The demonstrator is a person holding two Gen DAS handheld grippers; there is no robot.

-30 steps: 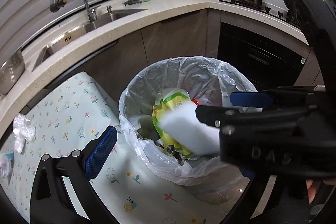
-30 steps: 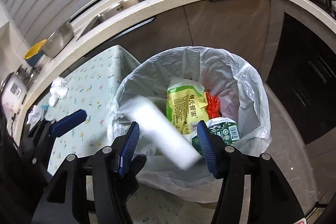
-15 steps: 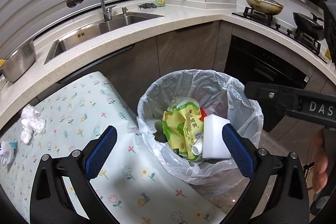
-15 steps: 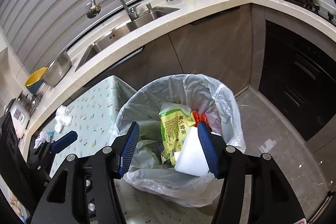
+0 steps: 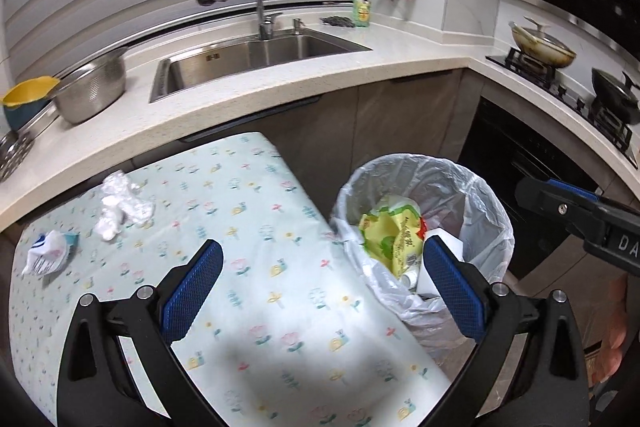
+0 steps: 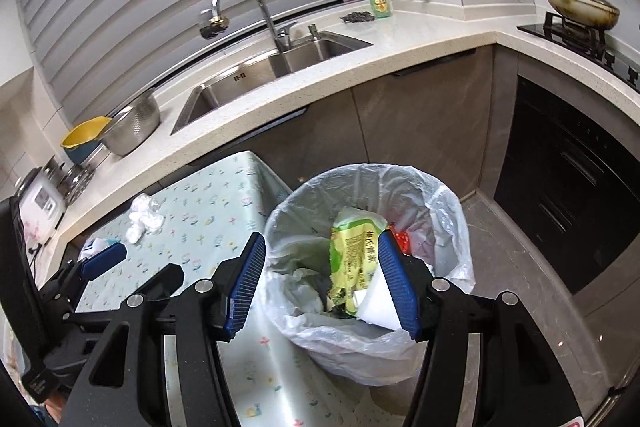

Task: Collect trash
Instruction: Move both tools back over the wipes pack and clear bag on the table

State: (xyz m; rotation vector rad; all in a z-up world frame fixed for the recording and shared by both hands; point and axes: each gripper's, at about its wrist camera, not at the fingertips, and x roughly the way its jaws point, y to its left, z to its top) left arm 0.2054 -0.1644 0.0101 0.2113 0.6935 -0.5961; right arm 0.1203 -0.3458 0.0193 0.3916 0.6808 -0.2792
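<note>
A trash bin lined with a clear bag [image 5: 490, 211] [image 6: 448, 211] stands on the floor beside the table. It holds a yellow-green snack packet [image 5: 394, 239] [image 6: 352, 247] and a white foam block [image 5: 448, 245] [image 6: 378, 301]. My left gripper [image 5: 324, 287] is open and empty above the table edge. My right gripper [image 6: 324, 283] is open and empty above the bin. A crumpled white plastic wad [image 5: 120, 205] [image 6: 146, 217] and a blue-white wrapper [image 5: 48, 255] [image 6: 94, 245] lie on the table at the far left.
The table has a floral cloth [image 5: 256, 227] [image 6: 200, 219]. Behind it runs a counter with a sink [image 5: 256, 59], a steel colander [image 5: 90, 87] and a soap bottle [image 5: 361, 7]. A stove with pans [image 5: 544, 47] and a dark oven front [image 6: 568, 195] are at the right.
The white foam block left my right gripper and dropped into the bin. Both grippers have pulled up and back from the bin, and the left one has swung left over the table.
</note>
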